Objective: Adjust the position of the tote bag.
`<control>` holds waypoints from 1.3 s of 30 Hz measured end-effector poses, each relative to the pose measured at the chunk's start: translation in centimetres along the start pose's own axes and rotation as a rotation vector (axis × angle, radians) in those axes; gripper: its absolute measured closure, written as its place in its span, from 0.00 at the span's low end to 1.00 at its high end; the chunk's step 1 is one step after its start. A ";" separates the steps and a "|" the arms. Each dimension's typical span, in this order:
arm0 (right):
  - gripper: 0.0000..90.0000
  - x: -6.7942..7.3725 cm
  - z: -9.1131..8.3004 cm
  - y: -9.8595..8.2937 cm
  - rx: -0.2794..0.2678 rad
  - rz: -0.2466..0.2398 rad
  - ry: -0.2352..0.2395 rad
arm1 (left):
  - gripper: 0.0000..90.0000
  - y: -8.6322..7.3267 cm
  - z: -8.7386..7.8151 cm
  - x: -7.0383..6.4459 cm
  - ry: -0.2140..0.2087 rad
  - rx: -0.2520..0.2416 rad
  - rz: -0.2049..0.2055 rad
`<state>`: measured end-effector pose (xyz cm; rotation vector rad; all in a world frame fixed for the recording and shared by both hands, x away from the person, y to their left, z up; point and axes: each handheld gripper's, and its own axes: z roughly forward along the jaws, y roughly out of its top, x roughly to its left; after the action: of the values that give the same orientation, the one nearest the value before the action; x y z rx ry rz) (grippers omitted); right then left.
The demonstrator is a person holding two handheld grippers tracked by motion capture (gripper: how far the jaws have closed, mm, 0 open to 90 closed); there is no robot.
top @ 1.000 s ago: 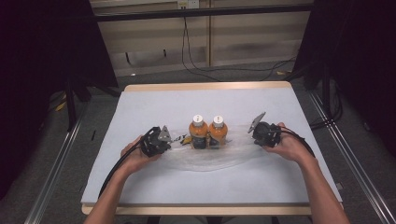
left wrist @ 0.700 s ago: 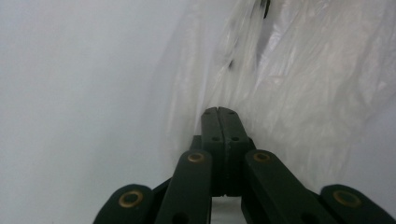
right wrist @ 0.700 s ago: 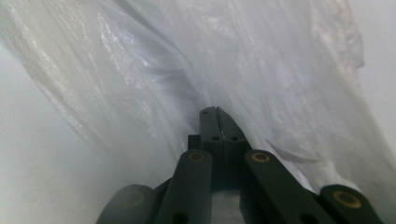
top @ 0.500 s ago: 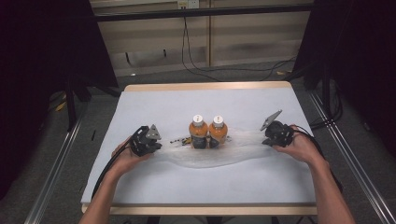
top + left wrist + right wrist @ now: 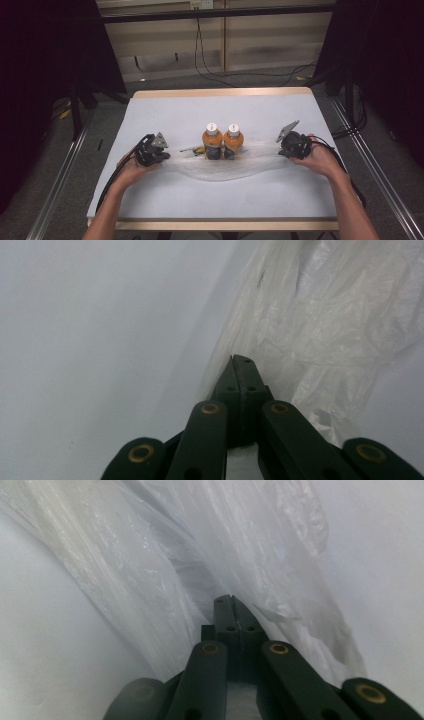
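Note:
Two orange bottles with white caps (image 5: 212, 140) (image 5: 233, 139) stand side by side mid-table on a clear plastic bag (image 5: 225, 169) that lies flat and stretched sideways. My left gripper (image 5: 166, 155) is at the bag's left end, shut on the plastic. In the left gripper view its jaws (image 5: 240, 361) are pressed together with the crinkled film (image 5: 310, 330) caught between them. At the bag's right end my right gripper (image 5: 280, 149) is likewise shut on the film (image 5: 190, 545), its jaws (image 5: 227, 600) closed tight.
The white table top (image 5: 165, 115) has a wooden far edge (image 5: 225, 92). A small yellow and black item (image 5: 194, 149) lies just left of the bottles. Metal rails (image 5: 60, 195) run along both sides of the table, and cables lie on the floor behind.
Both grippers have moved outward, left one to the left and right one to the right, drawing the bag wider and flatter. The bottles have stayed put.

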<state>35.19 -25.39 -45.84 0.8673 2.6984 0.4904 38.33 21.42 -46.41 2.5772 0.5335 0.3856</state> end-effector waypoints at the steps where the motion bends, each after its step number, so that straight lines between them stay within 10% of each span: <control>1: 1.00 0.0 0.0 0.0 -0.010 0.005 0.006 | 1.00 -0.2 -0.1 0.0 0.004 -0.003 0.001; 19: 1.00 0.0 0.1 0.1 -0.027 0.028 0.015 | 1.00 -1.4 -0.6 0.5 -0.034 -0.041 -0.047; 39: 1.00 -0.3 -2.5 0.4 -0.318 0.103 0.139 | 1.00 0.5 -3.9 -0.4 -0.154 -0.349 -0.139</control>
<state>34.75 -25.84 -43.38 0.9117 2.5998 1.0047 36.70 22.40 -42.93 2.1987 0.5340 0.2078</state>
